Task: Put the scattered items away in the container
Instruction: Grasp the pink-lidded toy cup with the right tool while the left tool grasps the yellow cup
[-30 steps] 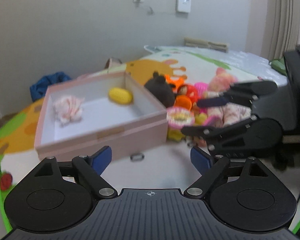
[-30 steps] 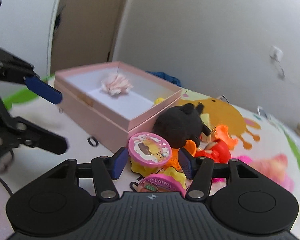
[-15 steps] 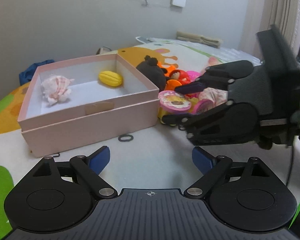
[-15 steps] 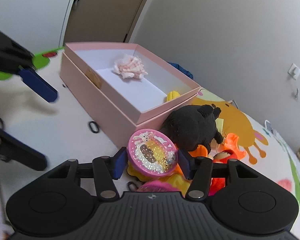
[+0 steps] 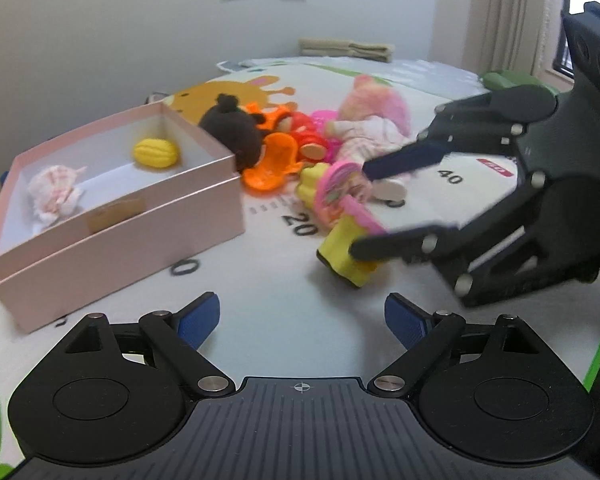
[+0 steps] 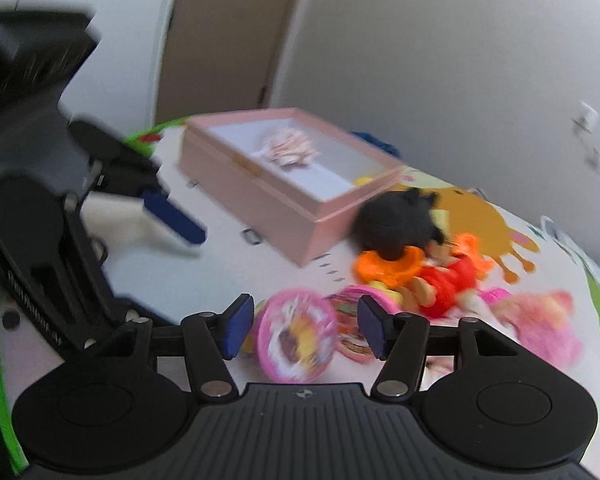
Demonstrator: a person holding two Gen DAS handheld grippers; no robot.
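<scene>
An open pink box (image 5: 120, 216) stands on the play mat at the left, holding a yellow toy (image 5: 156, 153) and a pink-white cloth bundle (image 5: 54, 194). My right gripper (image 5: 360, 208) reaches in from the right, shut on a yellow toy with a round pink lid (image 5: 342, 254), which is tilted just off the pile. In the right wrist view that lid (image 6: 296, 344) fills the space between my right gripper's (image 6: 304, 330) blue pads, with a second similar toy (image 6: 354, 334) pressed against it. My left gripper (image 5: 302, 320) is open over bare mat, holding nothing.
A black plush (image 5: 232, 136), an orange toy (image 5: 272, 164), a red doll (image 5: 306, 142) and a pink doll (image 5: 370, 120) lie heaped right of the box (image 6: 260, 200). A black hair ring (image 5: 186, 267) lies before the box. Folded towels (image 5: 346, 49) sit far back.
My right gripper has pulled the pink-lidded toy out of the pile, away from the box corner and toward the near mat. The left gripper stayed open and shifted its view rightward.
</scene>
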